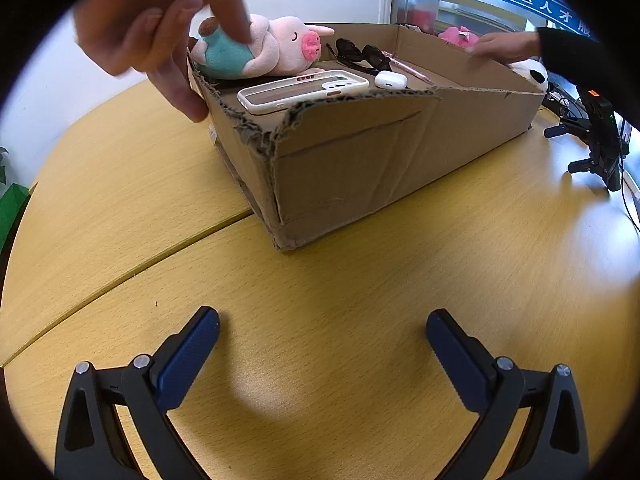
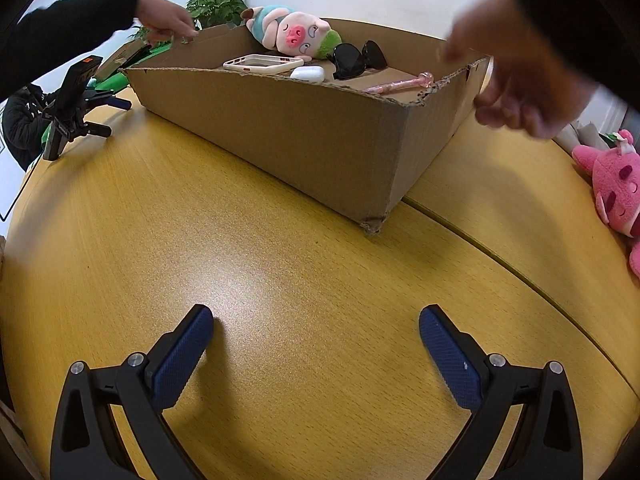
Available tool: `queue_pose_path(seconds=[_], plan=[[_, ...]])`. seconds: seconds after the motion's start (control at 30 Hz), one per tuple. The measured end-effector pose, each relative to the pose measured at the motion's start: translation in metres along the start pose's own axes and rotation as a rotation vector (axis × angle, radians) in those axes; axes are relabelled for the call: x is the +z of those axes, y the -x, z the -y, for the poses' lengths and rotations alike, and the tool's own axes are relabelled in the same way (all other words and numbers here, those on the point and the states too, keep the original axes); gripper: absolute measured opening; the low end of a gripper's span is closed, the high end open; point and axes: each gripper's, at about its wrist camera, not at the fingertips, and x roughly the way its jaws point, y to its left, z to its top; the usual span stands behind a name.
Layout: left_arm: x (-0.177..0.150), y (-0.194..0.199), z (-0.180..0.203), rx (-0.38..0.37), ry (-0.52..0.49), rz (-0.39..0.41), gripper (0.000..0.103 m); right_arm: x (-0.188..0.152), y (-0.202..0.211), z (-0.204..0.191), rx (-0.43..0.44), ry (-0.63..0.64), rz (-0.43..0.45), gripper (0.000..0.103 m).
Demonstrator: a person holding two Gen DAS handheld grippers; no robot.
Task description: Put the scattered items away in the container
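Note:
A shallow cardboard box (image 1: 360,168) (image 2: 304,136) stands on the wooden table. In it lie a pink pig plush (image 1: 272,46) (image 2: 292,34), a white phone case (image 1: 302,89) (image 2: 262,63), a white earbud case (image 1: 391,79) (image 2: 307,73), black sunglasses (image 1: 362,56) (image 2: 358,58) and a pink pen (image 1: 408,67) (image 2: 400,84). Bare hands touch the box ends (image 1: 168,36) (image 1: 500,46) (image 2: 168,18) (image 2: 516,80). My left gripper (image 1: 322,338) and right gripper (image 2: 316,336) rest open and empty near the table surface, short of the box.
A pink plush (image 2: 616,184) lies on the table at the right edge and shows behind the box (image 1: 458,36). A panda plush (image 1: 532,74) sits past the box. The other gripper shows in each view (image 1: 596,140) (image 2: 72,108). A potted plant (image 2: 216,4) stands behind.

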Motion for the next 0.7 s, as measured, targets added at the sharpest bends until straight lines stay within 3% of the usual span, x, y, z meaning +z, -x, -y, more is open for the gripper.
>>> queue_pose_path(seconds=[0.7], plan=[[-0.0009, 0.0008, 0.0012, 0.002, 0.003, 0.000, 0.103, 0.0054, -0.0041, 0.0041, 0.003, 0.016, 0.004, 0.103]])
